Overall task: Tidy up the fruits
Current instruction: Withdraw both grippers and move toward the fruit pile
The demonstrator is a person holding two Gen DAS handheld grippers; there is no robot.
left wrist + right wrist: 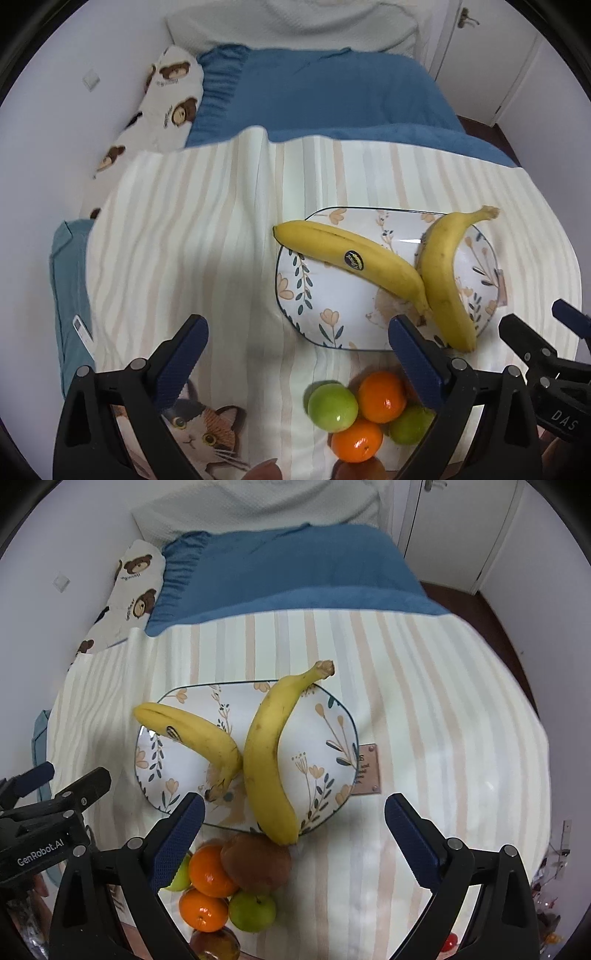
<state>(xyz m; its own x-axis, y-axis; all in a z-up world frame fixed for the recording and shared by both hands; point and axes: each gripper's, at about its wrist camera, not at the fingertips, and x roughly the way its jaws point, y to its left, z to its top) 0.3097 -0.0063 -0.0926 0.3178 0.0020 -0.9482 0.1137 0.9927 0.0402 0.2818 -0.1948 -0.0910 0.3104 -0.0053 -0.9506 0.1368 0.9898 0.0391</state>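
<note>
A floral plate [332, 291] [184, 768] lies on the striped cloth and bears two bananas crossing in a V: one with a sticker [351, 258] [199, 734], one longer [443, 269] [266, 757]. In front of the plate lies a cluster of fruit: two oranges [382, 397] [210, 871], green apples [332, 406] [253, 910] and a brown fruit [256, 864]. My left gripper [295, 325] hovers open above the cloth, left of the plate's near edge. My right gripper [294, 805] hovers open over the plate's near edge. Neither holds anything.
The striped cloth [424, 720] covers a bed with a blue blanket [332, 92] and a bear-print pillow [166, 103] beyond. A cat picture [207, 432] is printed at the cloth's near left. A brown label [367, 768] sits right of the plate. White cupboard doors [487, 66] stand at the far right.
</note>
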